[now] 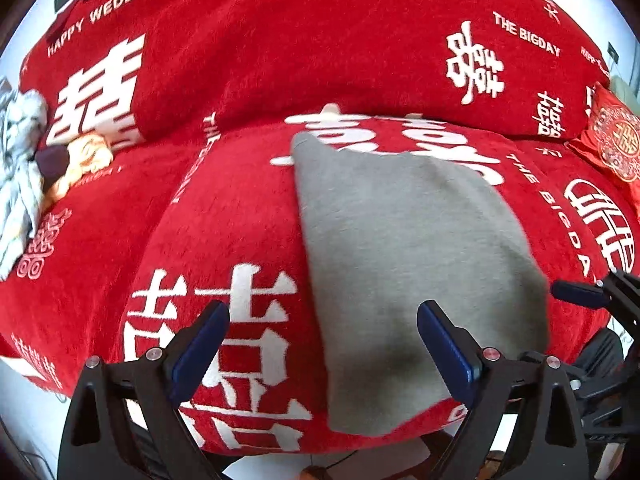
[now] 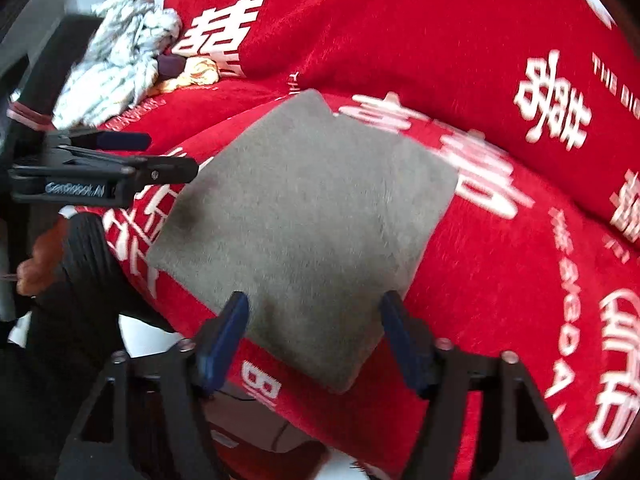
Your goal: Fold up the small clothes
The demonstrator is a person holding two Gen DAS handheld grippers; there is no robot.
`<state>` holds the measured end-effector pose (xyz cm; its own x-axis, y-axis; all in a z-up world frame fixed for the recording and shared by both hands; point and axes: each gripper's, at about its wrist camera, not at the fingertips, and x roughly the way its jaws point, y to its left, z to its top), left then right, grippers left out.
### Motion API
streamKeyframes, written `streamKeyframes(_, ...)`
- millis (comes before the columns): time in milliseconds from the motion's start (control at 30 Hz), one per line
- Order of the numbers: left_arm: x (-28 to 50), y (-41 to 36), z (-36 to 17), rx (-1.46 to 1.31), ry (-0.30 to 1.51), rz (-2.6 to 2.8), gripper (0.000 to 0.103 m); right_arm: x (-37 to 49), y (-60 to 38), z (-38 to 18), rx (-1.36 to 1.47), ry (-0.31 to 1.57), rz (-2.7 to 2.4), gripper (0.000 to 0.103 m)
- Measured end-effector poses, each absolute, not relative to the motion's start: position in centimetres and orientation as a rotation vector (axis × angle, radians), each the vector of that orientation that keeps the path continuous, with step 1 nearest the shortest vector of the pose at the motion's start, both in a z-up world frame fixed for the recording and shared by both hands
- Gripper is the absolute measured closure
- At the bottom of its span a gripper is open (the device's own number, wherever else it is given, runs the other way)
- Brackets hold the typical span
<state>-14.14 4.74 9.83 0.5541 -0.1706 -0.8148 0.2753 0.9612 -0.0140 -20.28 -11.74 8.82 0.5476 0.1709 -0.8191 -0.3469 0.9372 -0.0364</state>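
Note:
A grey garment (image 1: pixel 404 264), folded into a flat rectangle, lies on the red blanket (image 1: pixel 240 208) with white characters. My left gripper (image 1: pixel 322 346) hovers open over the garment's near left edge, its right pad above the grey fabric and its left pad above the blanket. In the right wrist view the grey garment (image 2: pixel 304 220) fills the middle. My right gripper (image 2: pixel 314 340) is open over its near corner, and the pads do not press on it. The left gripper (image 2: pixel 156 155) shows at that view's left, and one right-gripper finger (image 1: pixel 576 294) at the left wrist view's right edge.
A heap of white-and-blue patterned clothes (image 2: pixel 120 68) lies at the far left with an orange piece (image 2: pixel 196 74) and a dark piece beside it. A red embroidered cushion (image 1: pixel 612 140) sits at the far right. A hand in a black sleeve (image 2: pixel 80 256) holds the left gripper.

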Motion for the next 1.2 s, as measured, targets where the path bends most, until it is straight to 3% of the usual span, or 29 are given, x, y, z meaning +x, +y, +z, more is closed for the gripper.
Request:
streamKeyframes(333,-14.8,1.8,9.5,0.201,0.981,-0.244,0.007,-19.0,-11.1,9.0,-0.204,1.001,0.25,0.03)
streamKeyframes(1200,-14.9,1.7,7.6,0.109,1.063,-0.206,0.007,-18.0,-11.7,8.9,-0.185,1.022,0.199,0.03)
